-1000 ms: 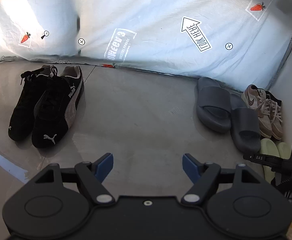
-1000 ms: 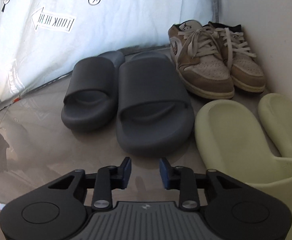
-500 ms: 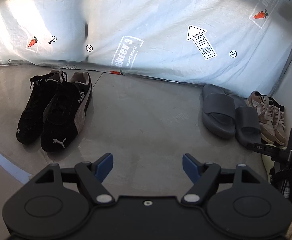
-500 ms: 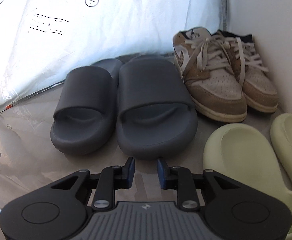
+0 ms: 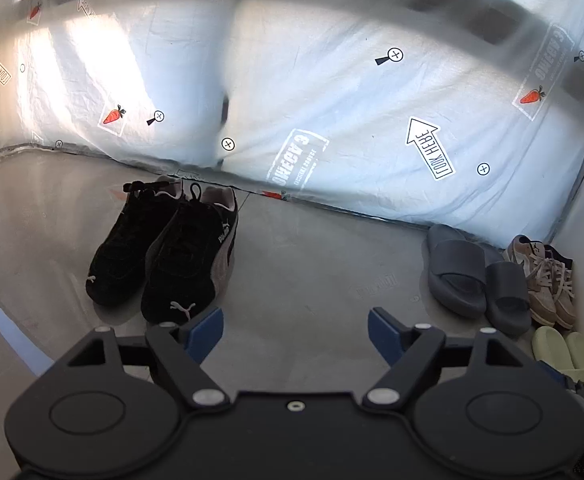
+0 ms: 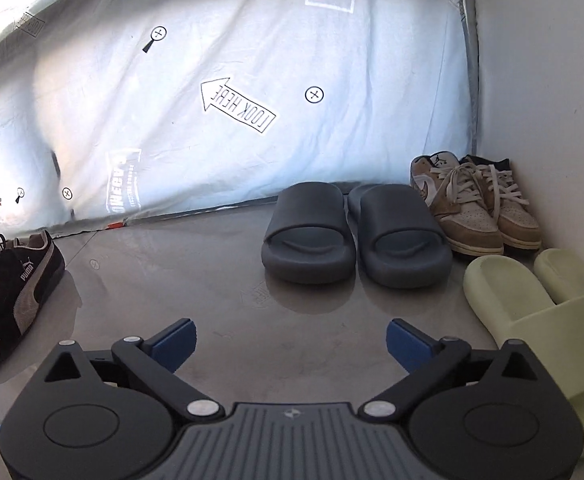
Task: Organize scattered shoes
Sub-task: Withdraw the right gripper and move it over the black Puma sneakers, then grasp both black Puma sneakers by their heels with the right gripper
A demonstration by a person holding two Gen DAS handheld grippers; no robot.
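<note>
A pair of black sneakers (image 5: 163, 252) stands side by side on the grey floor, just beyond and left of my left gripper (image 5: 296, 330); its jaws are opening with nothing between them. The same sneakers (image 6: 15, 292) sit at the left edge of the right wrist view. My right gripper (image 6: 289, 344) hangs over bare floor, jaws opening wide and empty. Ahead of it stand dark grey slides (image 6: 356, 232), tan laced sneakers (image 6: 476, 204) in the corner, and pale green slides (image 6: 532, 300) at right. The left wrist view shows these grey slides (image 5: 472, 280) at far right.
A white printed sheet (image 6: 231, 92) hangs as a backdrop along the far edge of the floor. A plain white wall (image 6: 544, 80) closes the right side behind the tan sneakers. Bare grey floor (image 5: 312, 264) lies between the black sneakers and the grey slides.
My right gripper went from nearly shut to wide open and pulled back from the grey slides, which now look smaller. The left gripper drew back too, with the black sneakers shifting toward the middle.
</note>
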